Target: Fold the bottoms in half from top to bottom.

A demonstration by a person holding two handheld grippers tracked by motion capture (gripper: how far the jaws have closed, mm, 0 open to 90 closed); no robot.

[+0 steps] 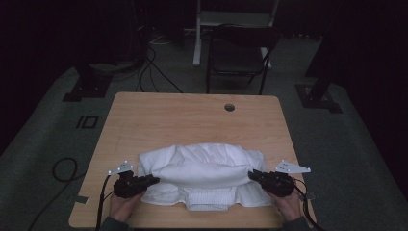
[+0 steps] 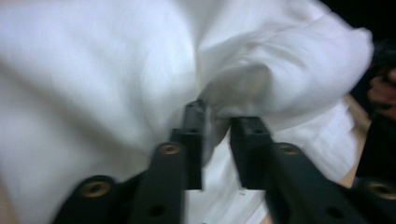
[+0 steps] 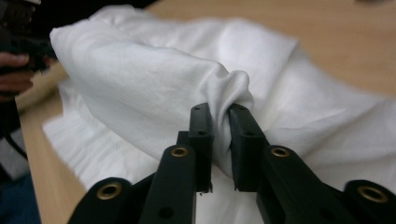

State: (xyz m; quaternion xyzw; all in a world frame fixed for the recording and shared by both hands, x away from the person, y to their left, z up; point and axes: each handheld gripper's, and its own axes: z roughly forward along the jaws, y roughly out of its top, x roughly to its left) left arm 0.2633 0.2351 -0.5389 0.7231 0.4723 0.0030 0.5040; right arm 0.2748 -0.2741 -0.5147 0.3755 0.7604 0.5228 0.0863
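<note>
A: Hands first. Where, and posed how?

B: Two, entering from the near edge of the wooden table [image 1: 192, 108]. Left hand [image 1: 124, 204] wrapped around the left gripper [image 1: 153, 180], aimed inward toward the right. Right hand [image 1: 287, 204] around the right gripper [image 1: 252, 174], aimed inward toward the left. Roughly level with each other, tips facing across the cloth. Grey three-cornered plate [image 1: 120, 168] sitting on the left one, a matching plate on the right.

A: Jaws?

B: Left gripper [image 2: 217, 122] pinched narrow on a bunched fold of the white garment [image 2: 116, 70], fabric squeezed in the slim gap. Right gripper [image 3: 219, 112] likewise nipped on a twisted tuft of the white garment [image 3: 140, 79], jaws nearly together with cloth between.

A: And the garment itself?

B: White, soft, crumpled; lying on the near half of the table, between the two grippers [image 1: 202, 175]. Upper layer lifted into a long horizontal roll stretched from one gripper to the other. Ribbed band visible at the near edge, lower layers flat on the wood.

A: Counts?

B: One garment, one table, two grippers, two hands. One round hole [image 1: 229, 107] in the tabletop toward the far side. One dark chair [image 1: 238, 53] beyond the table, cables [image 1: 154, 72] on the floor.
</note>
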